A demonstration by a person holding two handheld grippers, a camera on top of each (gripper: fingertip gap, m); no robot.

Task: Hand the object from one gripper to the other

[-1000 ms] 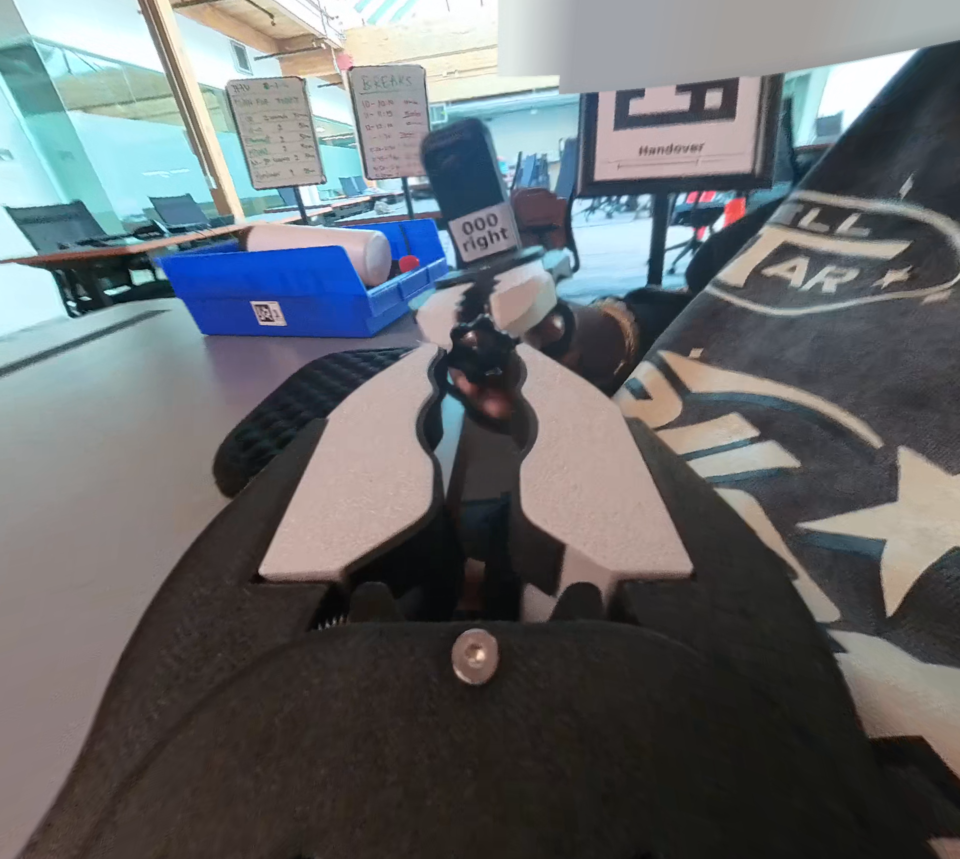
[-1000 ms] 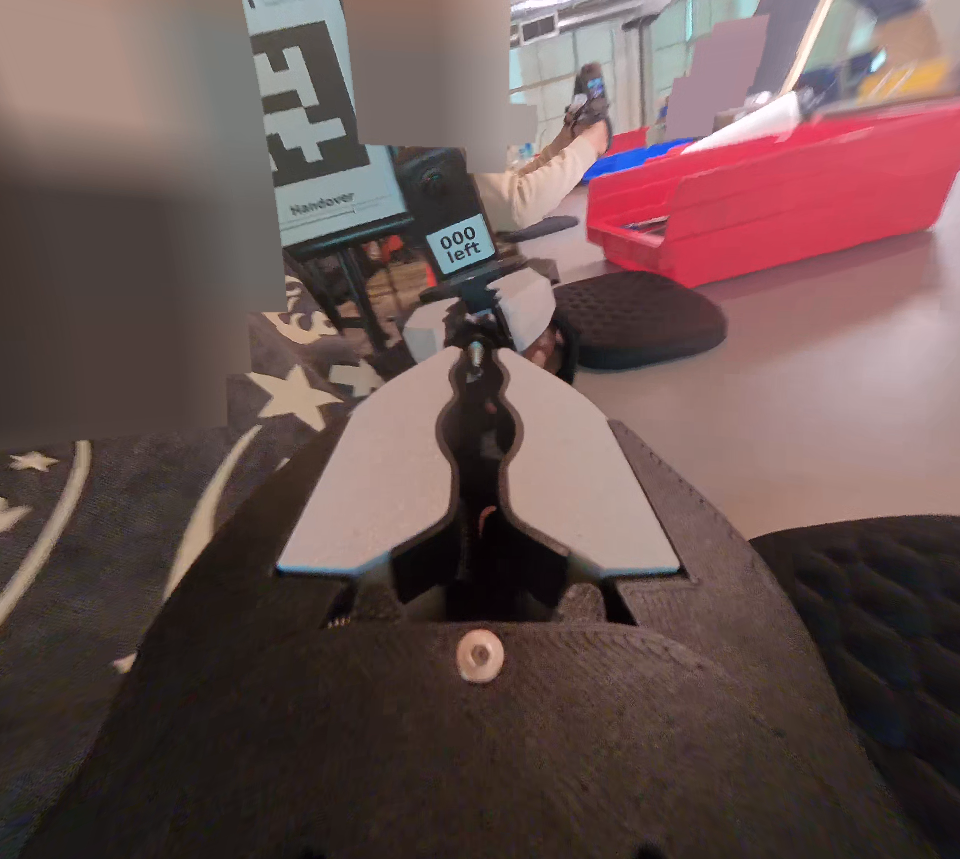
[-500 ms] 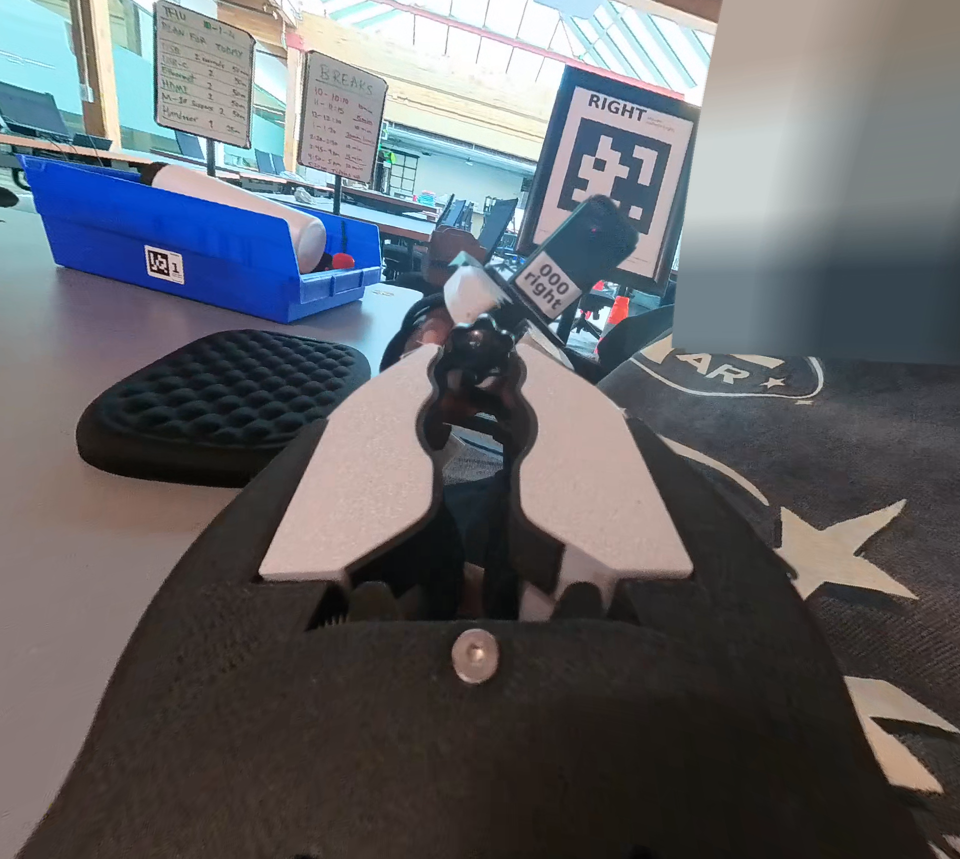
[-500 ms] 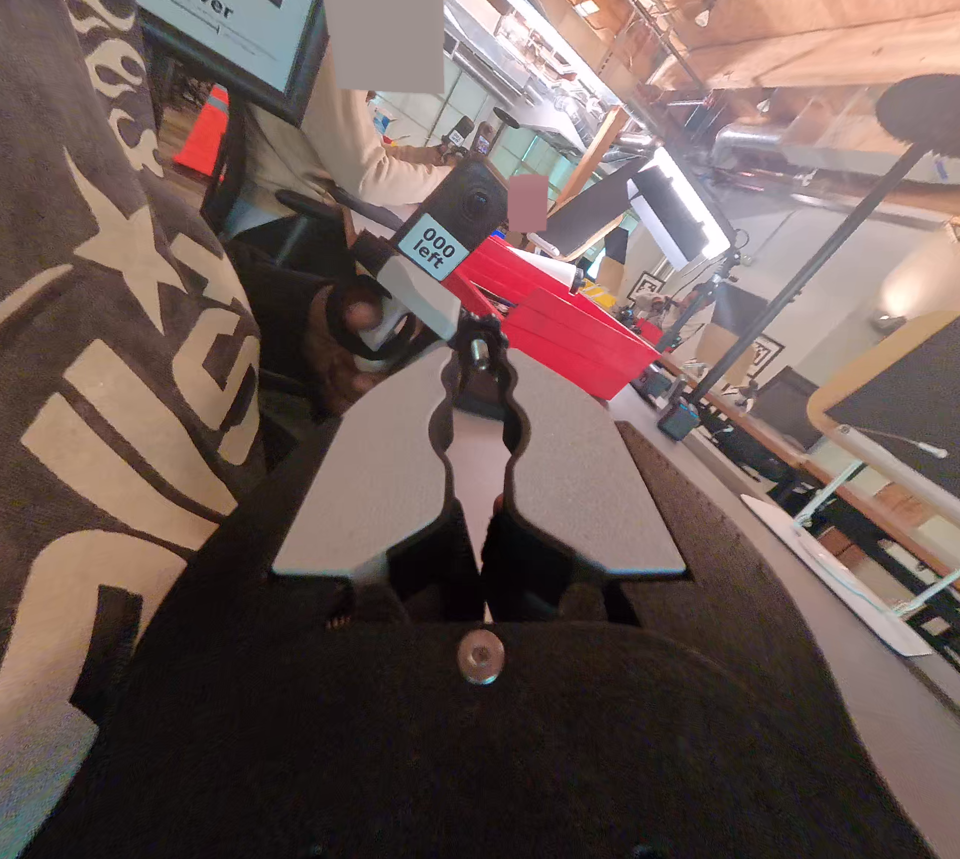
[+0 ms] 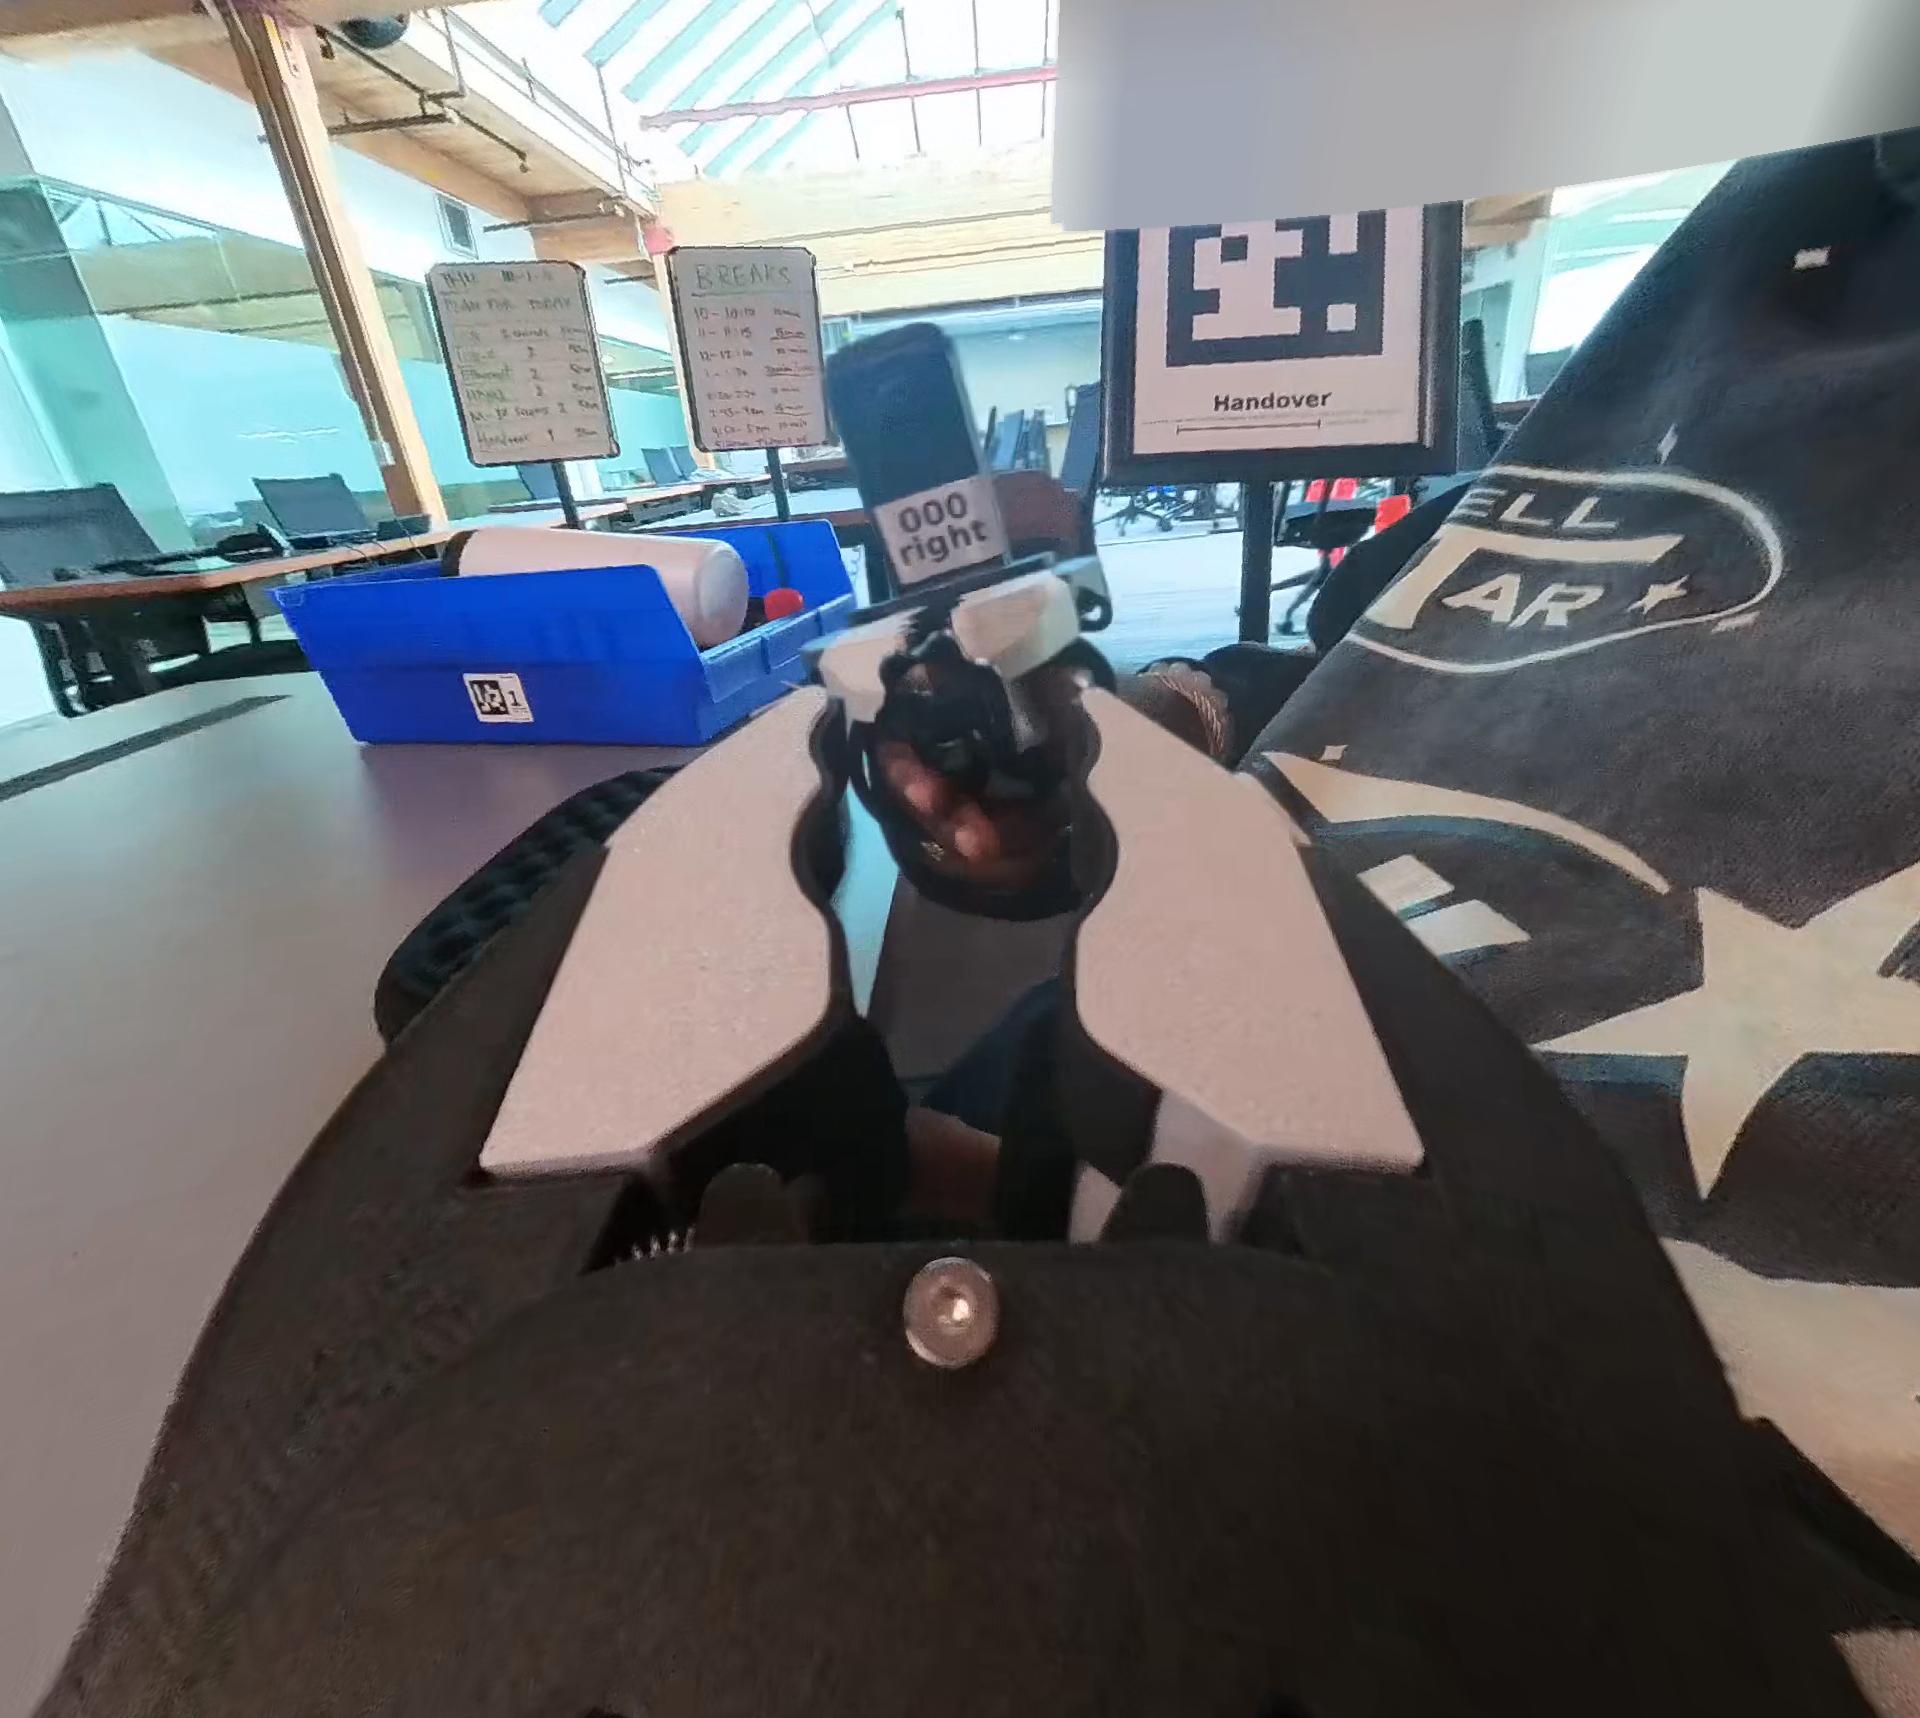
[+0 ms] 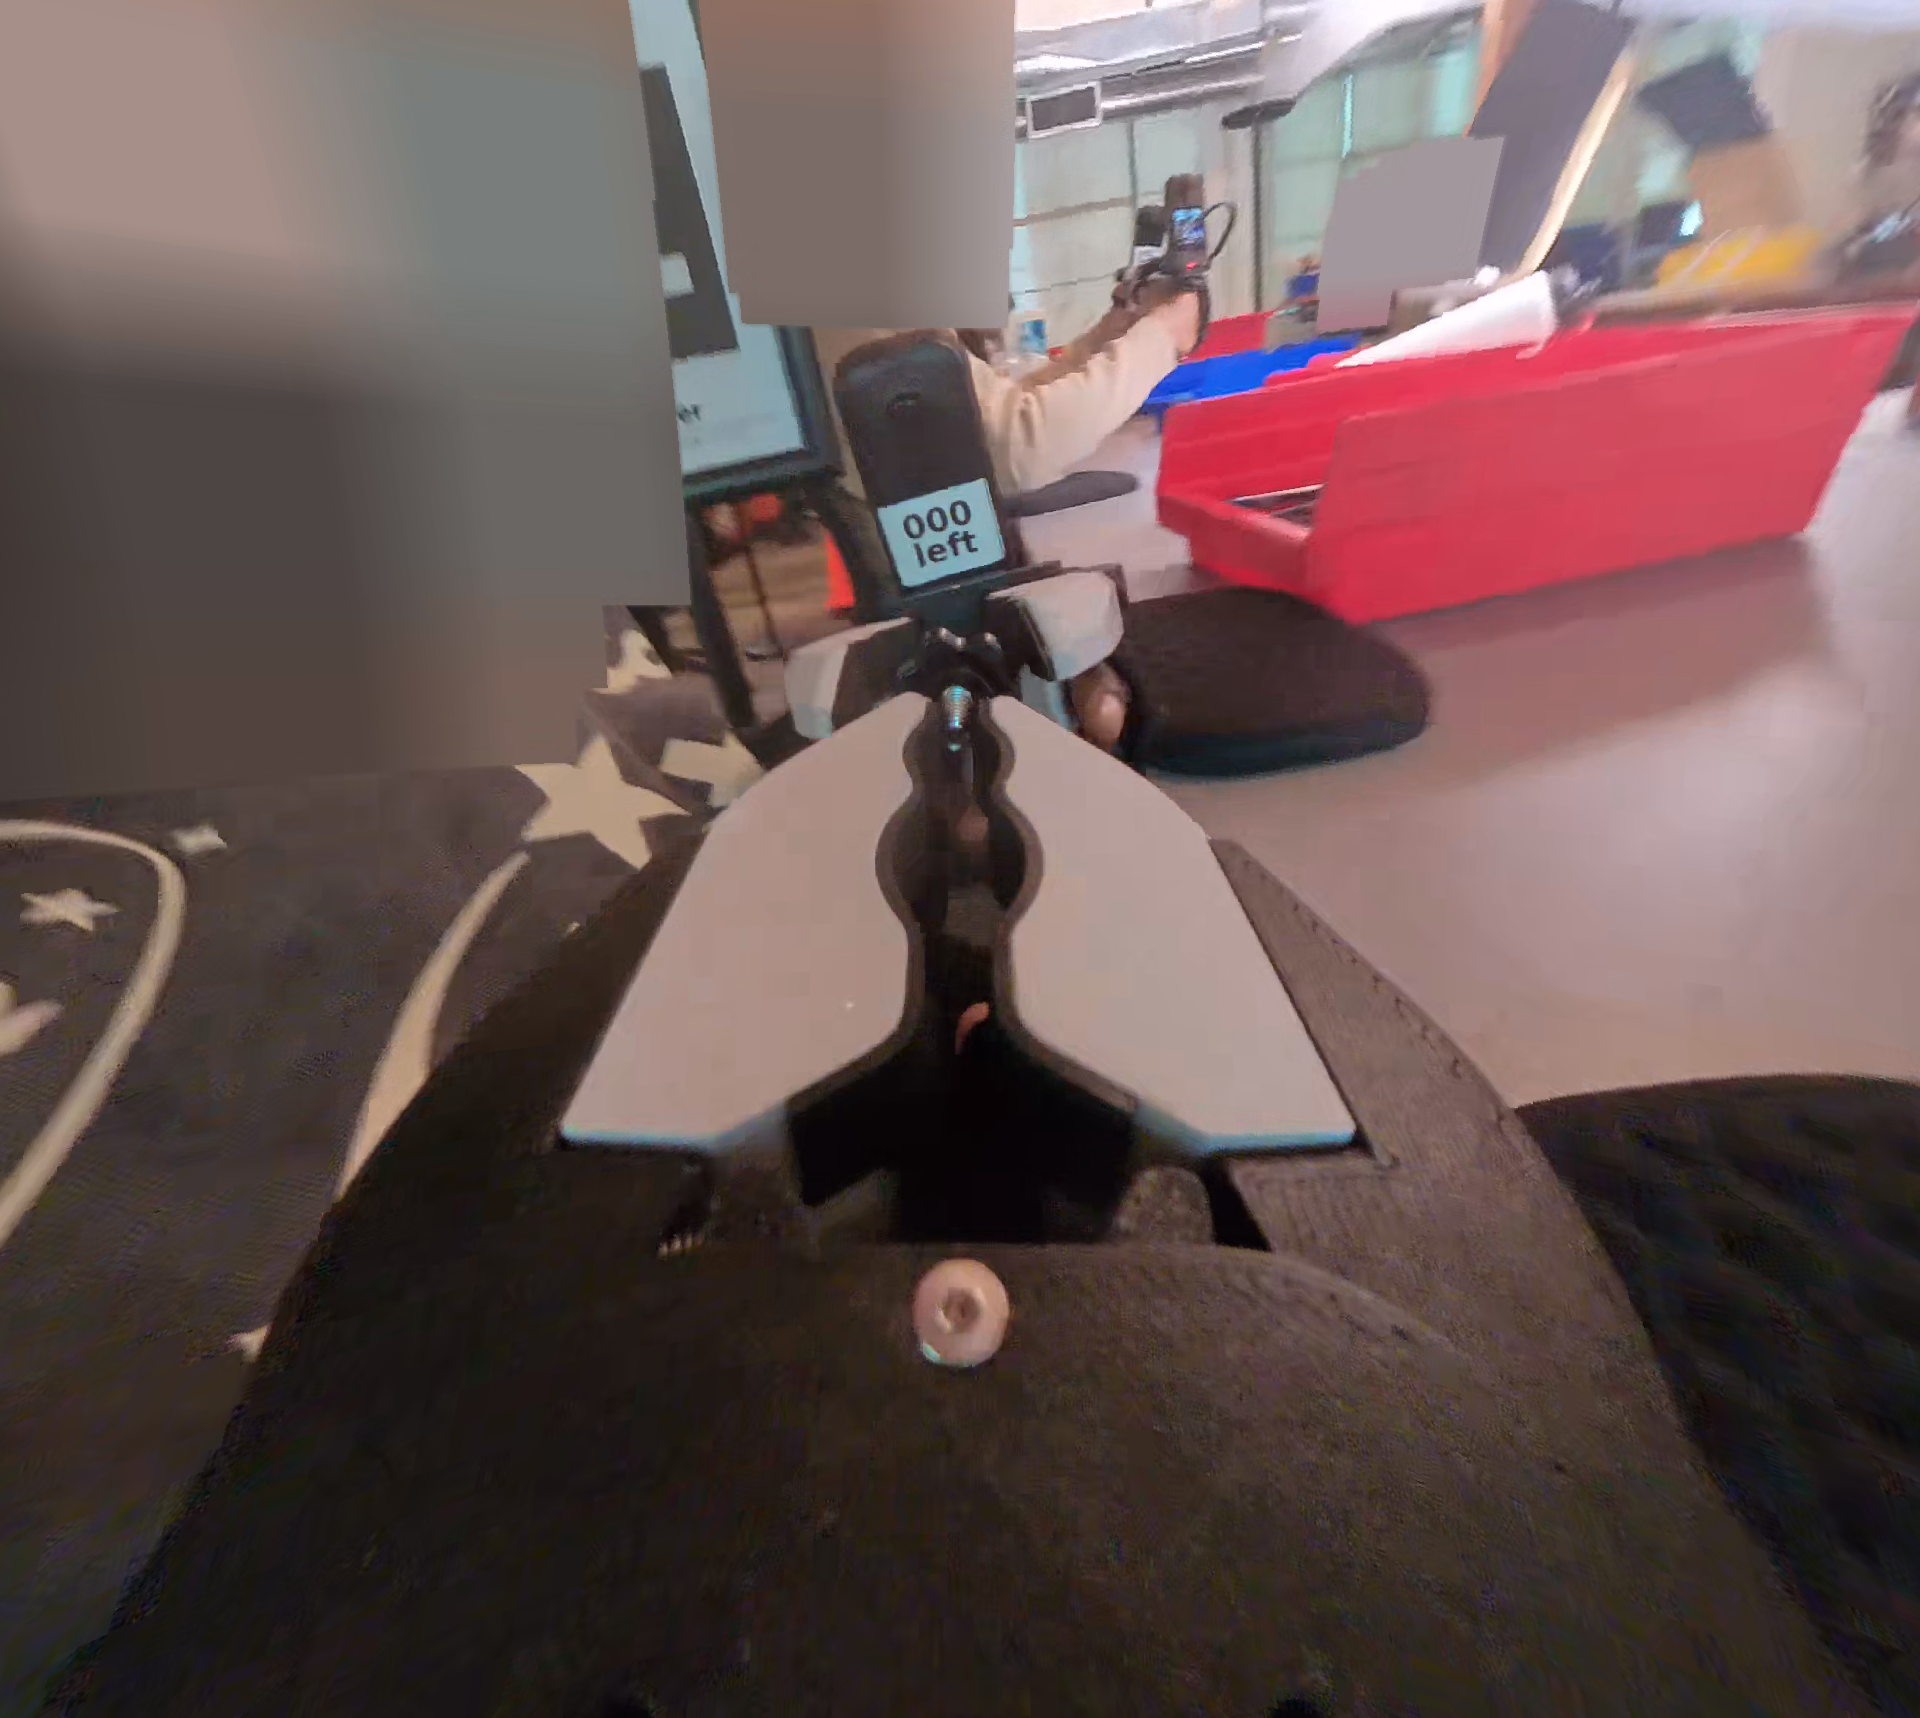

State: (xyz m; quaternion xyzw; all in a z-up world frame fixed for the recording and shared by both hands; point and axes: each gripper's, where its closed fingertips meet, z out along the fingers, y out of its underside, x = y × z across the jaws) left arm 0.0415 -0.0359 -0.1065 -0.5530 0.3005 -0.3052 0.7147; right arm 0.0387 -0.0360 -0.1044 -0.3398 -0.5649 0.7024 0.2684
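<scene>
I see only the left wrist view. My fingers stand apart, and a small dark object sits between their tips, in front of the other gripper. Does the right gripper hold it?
Observer: Yes. In the right wrist view the right gripper has its fingers nearly shut on the object, whose threaded metal tip sticks out between them.
Operator: What lies behind my left gripper, if I pull back?
Observer: Beyond the left gripper a black pad lies on the table.
Operator: Anything else there?
Observer: A red bin stands past the pad, farther away.
</scene>
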